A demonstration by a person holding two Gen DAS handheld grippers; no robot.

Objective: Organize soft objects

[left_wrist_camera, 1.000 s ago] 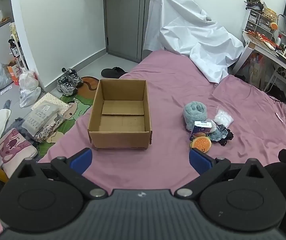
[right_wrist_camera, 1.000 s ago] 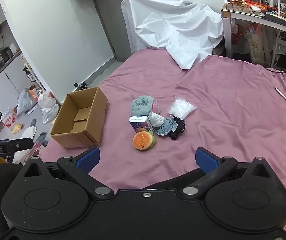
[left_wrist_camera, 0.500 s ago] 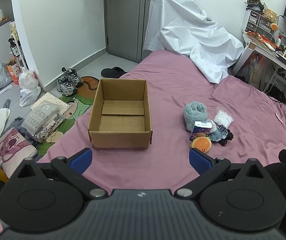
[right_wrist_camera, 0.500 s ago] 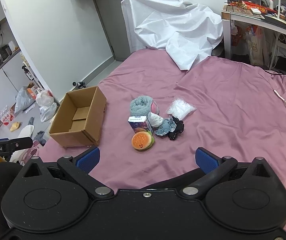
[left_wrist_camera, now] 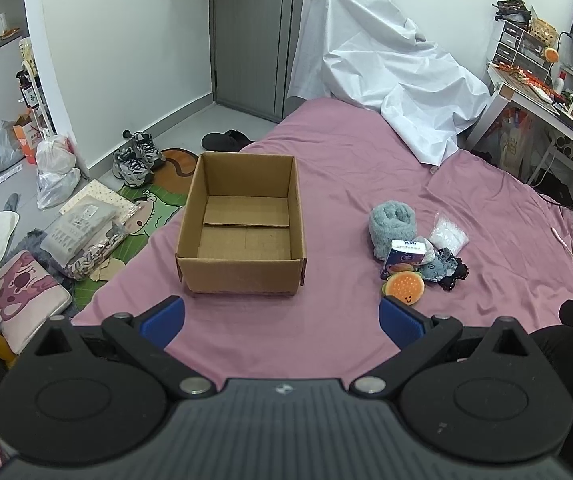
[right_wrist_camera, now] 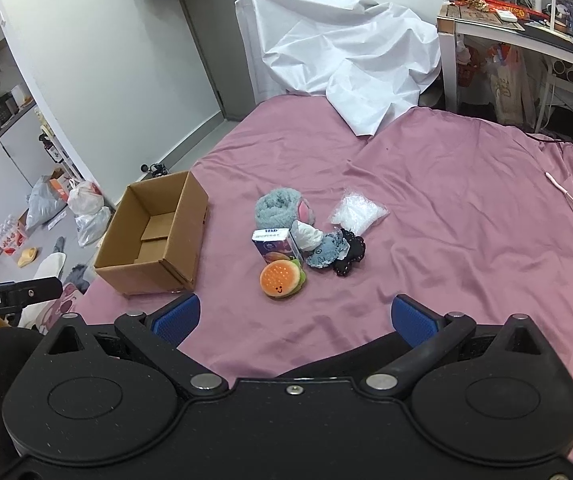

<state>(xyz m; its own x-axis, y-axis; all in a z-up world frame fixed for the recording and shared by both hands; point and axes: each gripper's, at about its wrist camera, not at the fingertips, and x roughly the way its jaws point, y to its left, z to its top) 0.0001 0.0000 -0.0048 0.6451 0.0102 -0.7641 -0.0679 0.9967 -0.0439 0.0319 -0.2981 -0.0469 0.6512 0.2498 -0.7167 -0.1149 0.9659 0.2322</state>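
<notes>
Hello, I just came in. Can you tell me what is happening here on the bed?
A person holds a gripper in each hand above a pink bed. The left gripper and the right gripper are both open and hold nothing. An empty cardboard box stands on the sheet. Beside it lies a small pile: a burger plush, a fluffy grey roll, a tissue pack and scrunchies. Nothing is in the box yet.

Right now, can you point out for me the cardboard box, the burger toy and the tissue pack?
cardboard box [left_wrist_camera: 242, 274], left wrist view, on its near outer wall.
burger toy [right_wrist_camera: 280, 278], right wrist view, on the orange bun top.
tissue pack [right_wrist_camera: 276, 249], right wrist view, on its printed front face.
</notes>
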